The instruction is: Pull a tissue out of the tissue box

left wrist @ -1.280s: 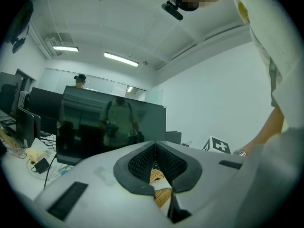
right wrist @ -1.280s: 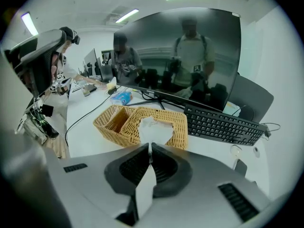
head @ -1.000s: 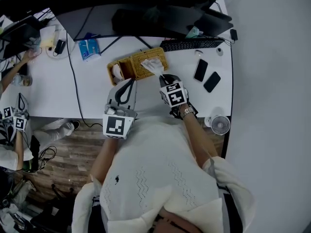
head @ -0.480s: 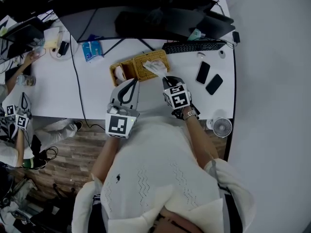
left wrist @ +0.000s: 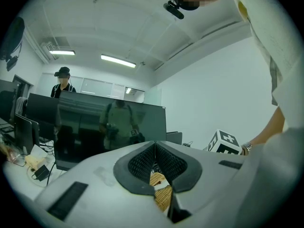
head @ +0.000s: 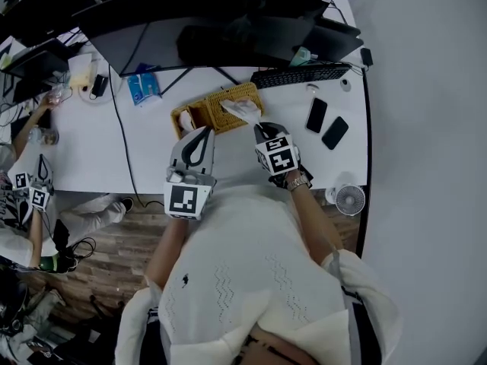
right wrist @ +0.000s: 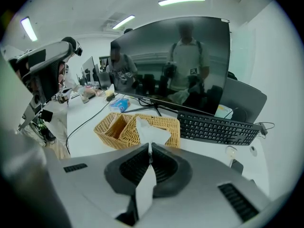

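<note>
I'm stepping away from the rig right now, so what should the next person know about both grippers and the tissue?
Right gripper: shut on the tissue, just in front of the wicker tissue box.
Left gripper: shut with nothing between its jaws, held just short of the box's left end.
Done: the tissue is gripped and partly drawn out, and its far end sits at the box top.
Left: pull the tissue fully clear of the box.

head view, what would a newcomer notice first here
The white tissue, drawn from the wicker box mid-desk into the shut right gripper, stands out first. Behind it a big dark monitor spans the desk's back edge; the left gripper, shut and empty, hovers just in front of the box.
</note>
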